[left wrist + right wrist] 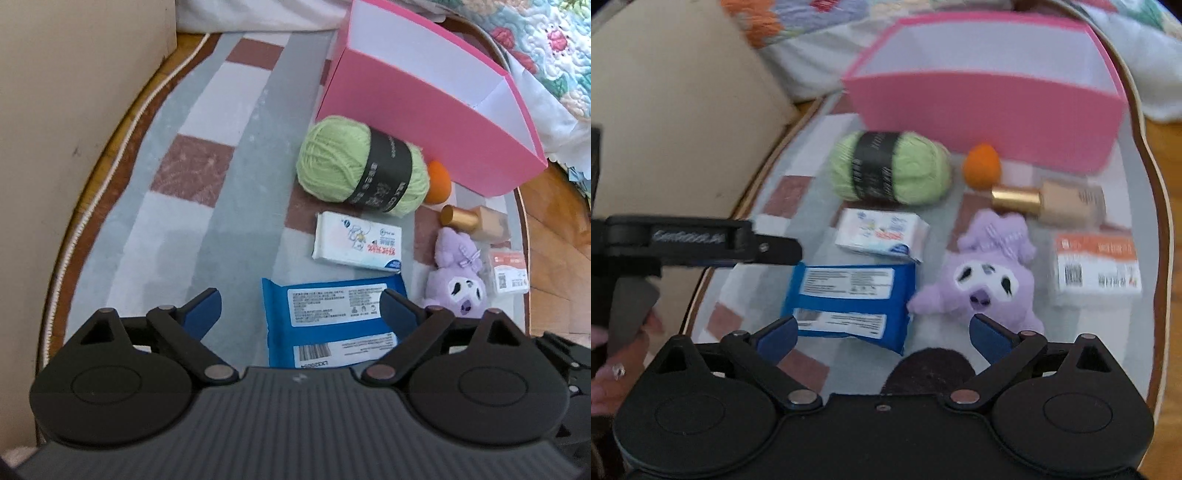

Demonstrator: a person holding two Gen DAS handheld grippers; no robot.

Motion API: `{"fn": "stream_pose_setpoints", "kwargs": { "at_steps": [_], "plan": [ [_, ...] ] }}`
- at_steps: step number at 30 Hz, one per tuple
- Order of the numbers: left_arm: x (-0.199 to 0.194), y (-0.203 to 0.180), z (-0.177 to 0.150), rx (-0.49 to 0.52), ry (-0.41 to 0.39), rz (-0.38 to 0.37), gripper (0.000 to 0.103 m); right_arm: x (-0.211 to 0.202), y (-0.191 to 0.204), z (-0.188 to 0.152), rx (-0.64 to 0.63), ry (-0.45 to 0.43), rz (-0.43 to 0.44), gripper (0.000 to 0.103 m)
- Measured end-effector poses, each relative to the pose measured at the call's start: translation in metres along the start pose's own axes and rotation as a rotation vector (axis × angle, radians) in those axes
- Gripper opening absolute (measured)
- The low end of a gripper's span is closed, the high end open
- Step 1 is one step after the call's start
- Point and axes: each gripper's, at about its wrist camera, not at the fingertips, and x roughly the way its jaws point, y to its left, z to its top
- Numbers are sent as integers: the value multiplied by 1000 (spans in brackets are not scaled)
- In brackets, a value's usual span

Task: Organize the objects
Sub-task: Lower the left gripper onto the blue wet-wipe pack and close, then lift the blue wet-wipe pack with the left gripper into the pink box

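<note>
Bare rug (207, 206) left — yarn (354, 162), apparently touching pink box (424, 122).

Motion blur softens the whole right wrist view: the print on the white box with the orange band (1097, 267), ahead and to the right of the right gripper (884, 334), cannot be read, nor the label on the blue wipes pack (849, 301) just ahead of its left finger. A dark rounded shape (929, 369) between its fingers is half hidden by the gripper body and cannot be identified. In the left wrist view, the left gripper (301, 308) covers the near end of the wipes pack, and its right finger hides the lower part of the purple plush toy (456, 273). The green yarn ball (360, 164) masks most of the orange sponge (437, 181). The pink box (424, 140) is cropped at the top edge.
</note>
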Motion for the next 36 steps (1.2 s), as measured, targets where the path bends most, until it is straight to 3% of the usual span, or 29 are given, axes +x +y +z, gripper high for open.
{"fn": "stream_pose_setpoints", "kwargs": {
  "at_steps": [3,6,10,11,13,14,15,16,20,23,25,28,36],
  "plan": [
    [13,7,-3,-29,45,-22,93,12,-3,-2,33,36,29,101],
    [24,11,-6,-49,77,-36,93,23,-5,-5,55,54,4,101],
    [31,15,-12,-49,88,-35,92,34,-8,-8,97,73,61,101],
    [33,17,-13,-59,89,-47,88,36,-8,-8,94,68,75,100],
    [37,19,-15,-80,103,-70,76,40,-7,-8,80,56,83,90],
    [40,20,-16,-91,114,-81,71,41,-6,-8,69,46,83,79],
    [44,21,-17,-109,129,-104,71,41,-3,-8,60,30,73,63],
    [47,23,-18,-132,146,-131,71,39,0,-8,50,14,65,59],
    [45,16,-23,-119,97,-88,59,41,6,-7,0,17,33,53],
    [42,13,-24,-101,66,-50,38,49,2,-8,-15,24,-17,53],
    [42,13,-24,-102,53,-45,36,54,-4,-10,-1,24,-2,52],
    [42,15,-27,-117,59,-77,36,55,-12,-11,55,26,50,39],
    [21,18,-37,-120,57,-160,36,37,-2,-14,-37,40,44,38]
  ]
}}
